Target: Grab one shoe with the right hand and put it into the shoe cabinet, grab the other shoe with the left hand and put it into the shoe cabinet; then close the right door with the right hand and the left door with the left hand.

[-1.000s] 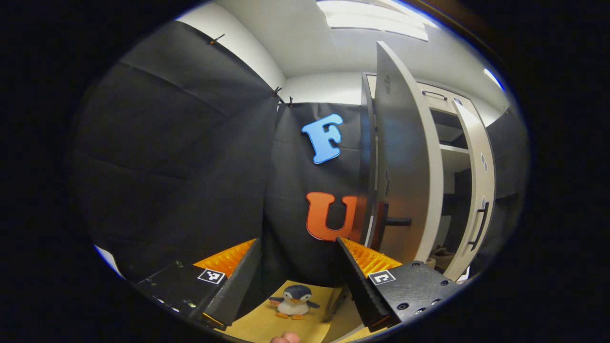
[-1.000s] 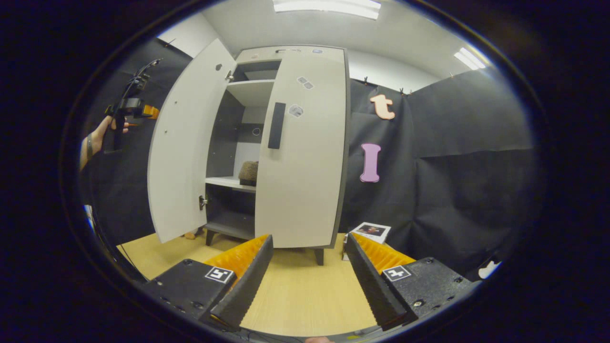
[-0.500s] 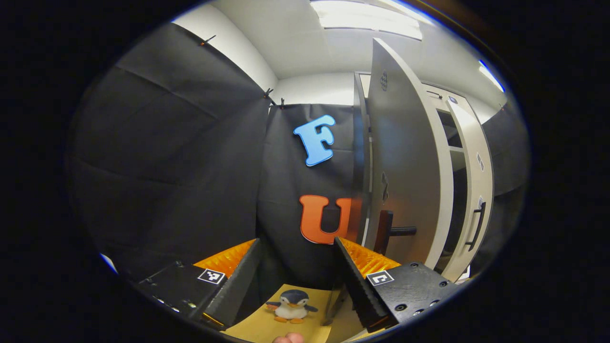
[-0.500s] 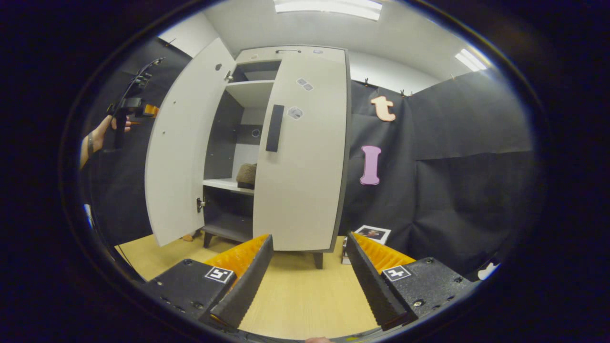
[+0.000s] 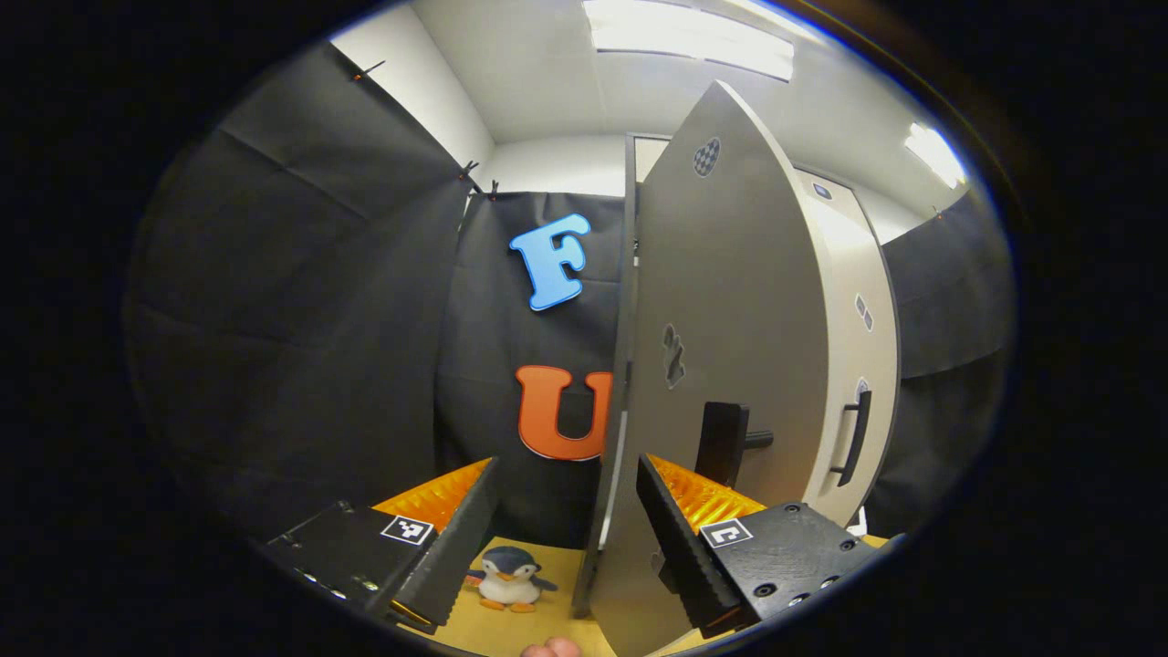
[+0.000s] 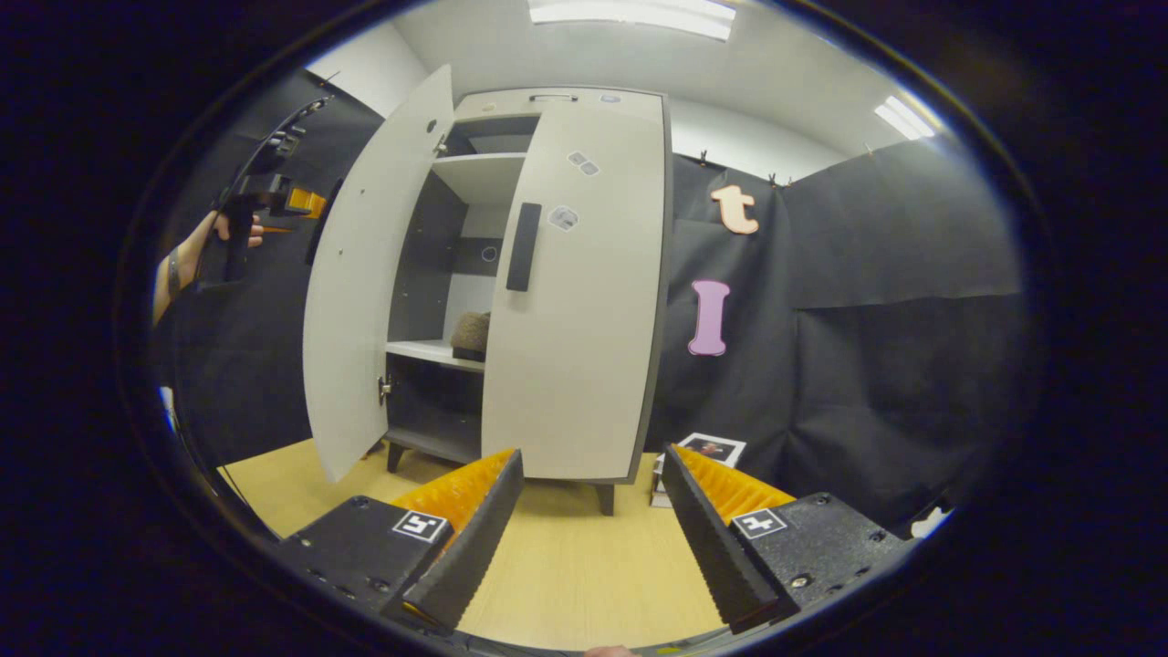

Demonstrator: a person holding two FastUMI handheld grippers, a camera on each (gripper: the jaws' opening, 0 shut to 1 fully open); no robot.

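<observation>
Left gripper (image 5: 566, 534), jaws wide apart and empty, at the left door (image 5: 721, 365), which stands ajar. Right gripper (image 6: 593, 538), likewise spread and empty, faces the cabinet (image 6: 584, 274); shoe (image 6: 472, 333) on its shelf.

You'll find no words or numbers you can read here. Each finger of your left tool (image 5: 566, 538) carries a small square black-and-white marker (image 5: 406, 529), which is a pattern, not writing. Your right tool (image 6: 589, 538) carries the same kind. The left door (image 5: 730, 301) bears a checkered sticker (image 5: 705, 156). The right door (image 6: 584, 365) has pale stickers (image 6: 563, 217) too small to make out. The printed card (image 6: 710, 447) on the floor (image 6: 584, 566) is also too small to read.
</observation>
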